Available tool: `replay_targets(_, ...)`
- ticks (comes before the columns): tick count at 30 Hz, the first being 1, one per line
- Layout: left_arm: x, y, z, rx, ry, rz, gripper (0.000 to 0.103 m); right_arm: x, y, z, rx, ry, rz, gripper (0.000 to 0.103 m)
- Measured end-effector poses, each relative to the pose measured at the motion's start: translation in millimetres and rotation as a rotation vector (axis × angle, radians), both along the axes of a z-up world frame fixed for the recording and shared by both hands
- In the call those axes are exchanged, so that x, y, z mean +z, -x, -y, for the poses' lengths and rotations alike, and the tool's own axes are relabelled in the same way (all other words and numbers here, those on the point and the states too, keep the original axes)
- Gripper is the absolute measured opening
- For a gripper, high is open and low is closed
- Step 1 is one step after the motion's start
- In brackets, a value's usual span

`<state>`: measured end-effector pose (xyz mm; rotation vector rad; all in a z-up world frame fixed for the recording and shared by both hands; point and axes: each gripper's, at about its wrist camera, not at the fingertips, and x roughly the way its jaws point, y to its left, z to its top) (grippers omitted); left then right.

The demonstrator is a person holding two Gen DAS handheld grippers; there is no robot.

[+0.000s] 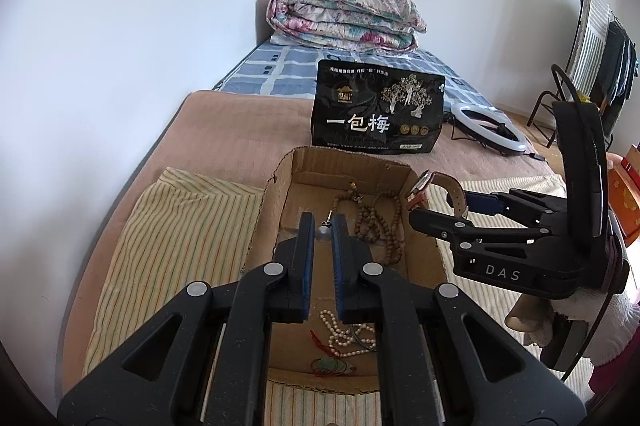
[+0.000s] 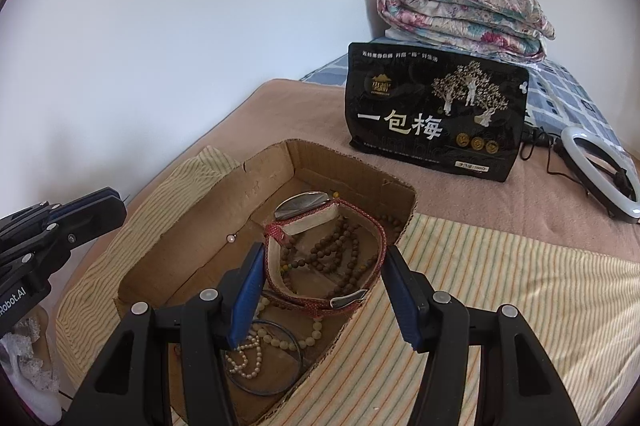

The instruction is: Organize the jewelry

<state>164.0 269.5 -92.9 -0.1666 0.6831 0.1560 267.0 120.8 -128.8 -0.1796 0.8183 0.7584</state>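
Over the cardboard box (image 2: pixel 192 226), the right gripper (image 2: pixel 324 290) holds the watch (image 2: pixel 320 222) by its looped strap — jaws wide, strap spanning them crosswise; the left gripper (image 1: pixel 322 226) pinches a small earring (image 1: pixel 323 232), jaws narrow.

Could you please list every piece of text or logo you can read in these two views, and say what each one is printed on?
"一包梅": large pale characters on the black snack bag.
"DAS": on the body of the right tongs, seen from the left wrist view.
"Robot.AI": on the body of the left tongs, seen from the right wrist view; its start is cut off.
The bag's top line, gold logo, medals and small label are too small to read.
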Motion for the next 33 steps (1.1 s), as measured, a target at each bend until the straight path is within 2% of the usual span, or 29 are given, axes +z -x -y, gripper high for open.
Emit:
replay_targets(9,-16.5,-6.0,-5.3,0.002,0.01,-0.05,0.007,-14.8,-10.5,-13.8,0.005,0.014,-0.02,0.06)
replay_targets(18,-22.2,-7.0,-13.9,0.013,0.031,-0.062,0.007,-17.8,-12.0,-17.3,0.009,0.004,-0.023,0.061)
replay_targets(21,-23.0,-8.8,-13.8,0.013,0.033,-0.063,0.007,-15.3,-11.5,-16.8,0.004,-0.005,-0.019,0.067)
replay_targets(23,-22.4,-8.7,-12.4,0.006,0.034,-0.064,0.027,-13.4,-10.7,-16.2,-0.006,-0.004,-0.007,0.074)
replay_targets(24,-22.2,-7.9,-11.7,0.005,0.033,-0.062,0.045,-12.3,-10.6,-15.6,-0.01,-0.005,-0.002,0.077)
replay_targets(25,-21.4,-6.8,-11.1,0.006,0.032,-0.054,0.049,-11.2,-10.6,-15.2,-0.013,-0.004,0.003,0.079)
replay_targets(33,-17.1,-4.7,-9.2,0.013,0.022,-0.047,0.049,-4.4,-10.7,-10.0,-0.032,-0.009,0.016,0.084)
